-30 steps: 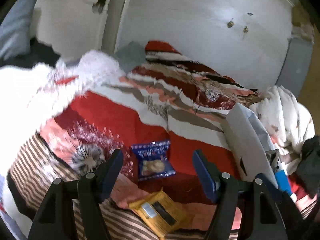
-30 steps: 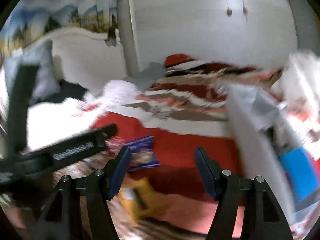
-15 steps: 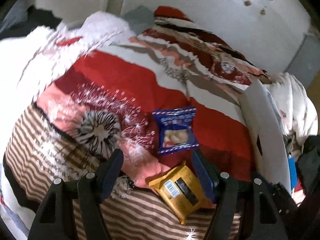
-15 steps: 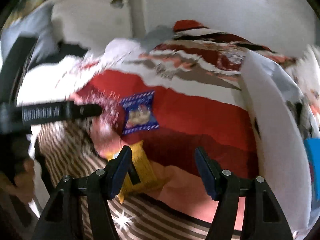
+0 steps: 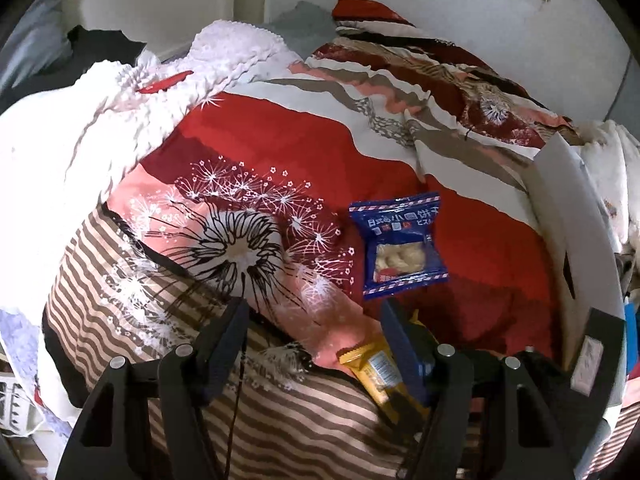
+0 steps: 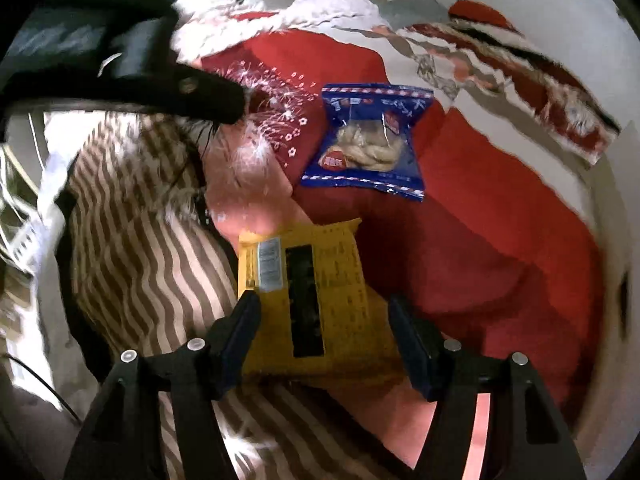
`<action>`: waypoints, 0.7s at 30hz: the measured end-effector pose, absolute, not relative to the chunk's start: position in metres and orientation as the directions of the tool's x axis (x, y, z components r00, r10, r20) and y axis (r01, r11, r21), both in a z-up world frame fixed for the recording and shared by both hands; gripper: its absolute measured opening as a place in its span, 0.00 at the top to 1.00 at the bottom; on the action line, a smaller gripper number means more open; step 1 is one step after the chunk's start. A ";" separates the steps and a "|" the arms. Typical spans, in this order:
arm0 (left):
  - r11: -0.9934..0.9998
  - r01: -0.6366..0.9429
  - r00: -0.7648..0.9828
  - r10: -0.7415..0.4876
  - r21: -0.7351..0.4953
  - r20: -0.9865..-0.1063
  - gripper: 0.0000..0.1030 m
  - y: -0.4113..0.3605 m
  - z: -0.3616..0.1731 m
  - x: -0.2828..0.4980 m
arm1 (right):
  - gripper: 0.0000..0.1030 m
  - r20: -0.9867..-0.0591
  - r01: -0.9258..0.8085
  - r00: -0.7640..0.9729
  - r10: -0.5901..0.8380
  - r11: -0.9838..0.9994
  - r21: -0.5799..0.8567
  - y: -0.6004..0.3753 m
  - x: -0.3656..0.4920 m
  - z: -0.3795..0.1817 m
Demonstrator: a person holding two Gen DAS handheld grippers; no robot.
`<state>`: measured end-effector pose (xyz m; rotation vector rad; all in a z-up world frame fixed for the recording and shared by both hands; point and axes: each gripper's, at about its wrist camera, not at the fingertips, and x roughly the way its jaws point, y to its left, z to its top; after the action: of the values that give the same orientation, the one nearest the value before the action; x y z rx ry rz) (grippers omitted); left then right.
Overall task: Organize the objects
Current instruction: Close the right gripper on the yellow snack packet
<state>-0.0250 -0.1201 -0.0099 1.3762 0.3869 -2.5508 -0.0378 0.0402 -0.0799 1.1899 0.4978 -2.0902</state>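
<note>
Bed (image 5: 360, 168): soft, rumpled quilt. Blue snack packet (image 6: 370, 138) mid-bed; yellow packet (image 6: 312, 292) just beside it, nearer the bed's front edge.

Right gripper (image 6: 324, 340) released, jaws straddling the yellow packet. Risk: pinching quilt, or the slick wrapper sliding.

Left gripper (image 5: 312, 344) has just been closing, nothing between its jaws; collision possible.

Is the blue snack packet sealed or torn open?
Sealed, as far as visible: the blue snack packet lies flat on the bedspread, both crimped ends intact, pastry inside.

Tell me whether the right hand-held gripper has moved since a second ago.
Yes. The right hand-held gripper has come down toward the bedspread; its open jaws now flank the yellow packet.
</note>
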 end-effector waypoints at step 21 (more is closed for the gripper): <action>-0.945 0.311 -0.542 -0.090 -0.099 -0.836 0.36 -0.114 -0.008 -0.026 | 0.39 -0.832 0.665 -0.284 -0.477 -0.723 0.187 0.077 -0.036 -0.065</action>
<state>-0.0256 -0.1144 -0.0076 1.3612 0.3472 -2.5493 -0.0362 0.0770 -0.0653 1.2345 0.2540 -2.0511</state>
